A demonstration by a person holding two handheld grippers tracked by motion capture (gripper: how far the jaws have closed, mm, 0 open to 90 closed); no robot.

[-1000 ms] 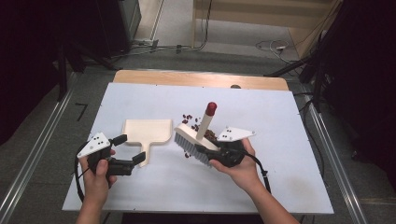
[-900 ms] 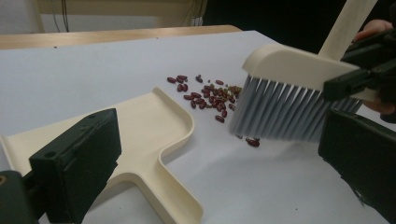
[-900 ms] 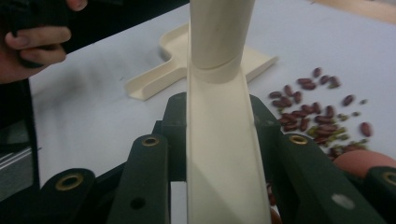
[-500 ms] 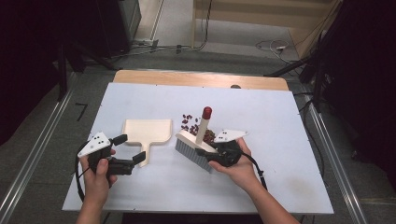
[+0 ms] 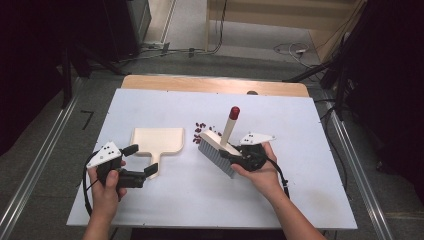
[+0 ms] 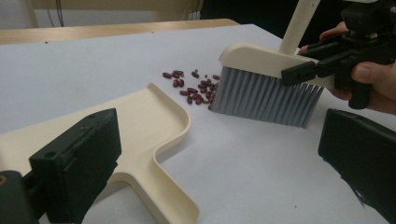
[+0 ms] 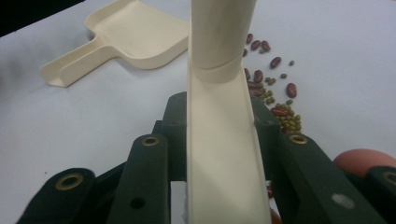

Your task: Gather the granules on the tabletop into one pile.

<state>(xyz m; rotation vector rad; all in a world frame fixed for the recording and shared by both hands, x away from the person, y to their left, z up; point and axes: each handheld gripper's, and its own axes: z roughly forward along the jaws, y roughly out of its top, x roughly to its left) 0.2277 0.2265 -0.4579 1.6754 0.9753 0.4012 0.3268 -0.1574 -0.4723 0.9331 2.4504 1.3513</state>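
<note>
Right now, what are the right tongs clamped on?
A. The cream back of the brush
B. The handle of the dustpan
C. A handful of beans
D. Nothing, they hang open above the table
A. The right tongs pinch the cream back of the brush, seen between the jaws in the right gripper view, while the dustpan lies apart on the table and the beans lie loose by the bristles.

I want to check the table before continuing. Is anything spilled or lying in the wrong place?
Yes. Loose beans, dark red with smaller green ones among them, lie scattered on the white table, between the dustpan and the brush. None are in the dustpan. Nothing looks damaged.
</note>
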